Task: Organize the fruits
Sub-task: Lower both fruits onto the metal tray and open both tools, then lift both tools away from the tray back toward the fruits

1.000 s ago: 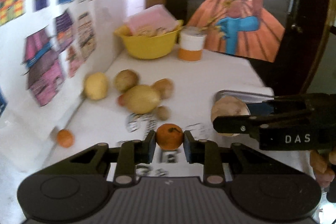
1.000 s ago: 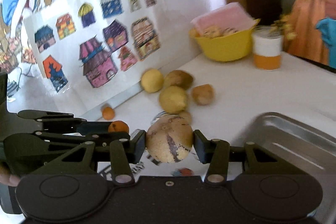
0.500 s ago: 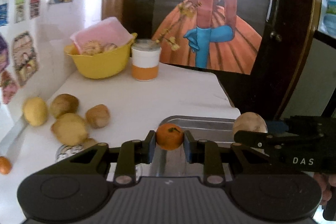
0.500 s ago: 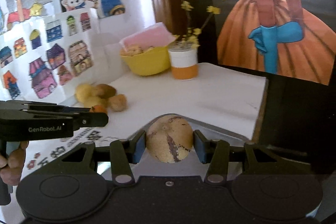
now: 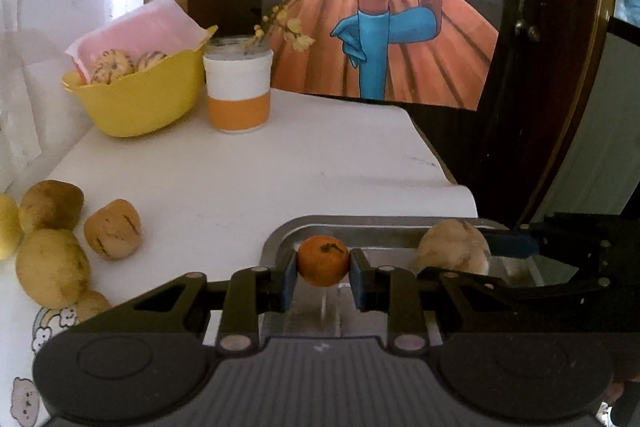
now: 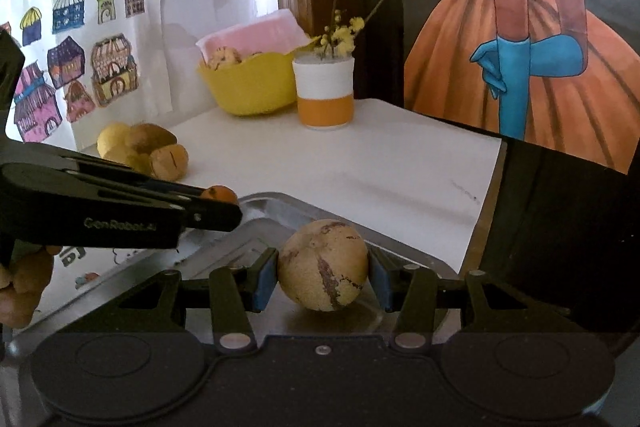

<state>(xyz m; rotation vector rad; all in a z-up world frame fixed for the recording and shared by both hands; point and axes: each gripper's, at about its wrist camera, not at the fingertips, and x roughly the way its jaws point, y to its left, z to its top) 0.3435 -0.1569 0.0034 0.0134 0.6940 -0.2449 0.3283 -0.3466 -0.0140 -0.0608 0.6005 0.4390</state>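
My left gripper is shut on a small orange tangerine, held over the near left corner of a metal tray. My right gripper is shut on a round tan fruit with brown cracks, low over the tray. In the left wrist view that tan fruit shows at the right, above the tray. The tangerine peeks past the left gripper's finger in the right wrist view. Several loose yellow and brown fruits lie in a pile on the white table at the left.
A yellow bowl with pink paper and striped fruits stands at the back left. Beside it is a white and orange cup with yellow flowers. The table's right edge drops off beside a dark door frame. A person's fingers hold the left gripper.
Both grippers have swung right from the fruit pile to the metal tray, each still holding its fruit. They have come lower and closer to the tray.
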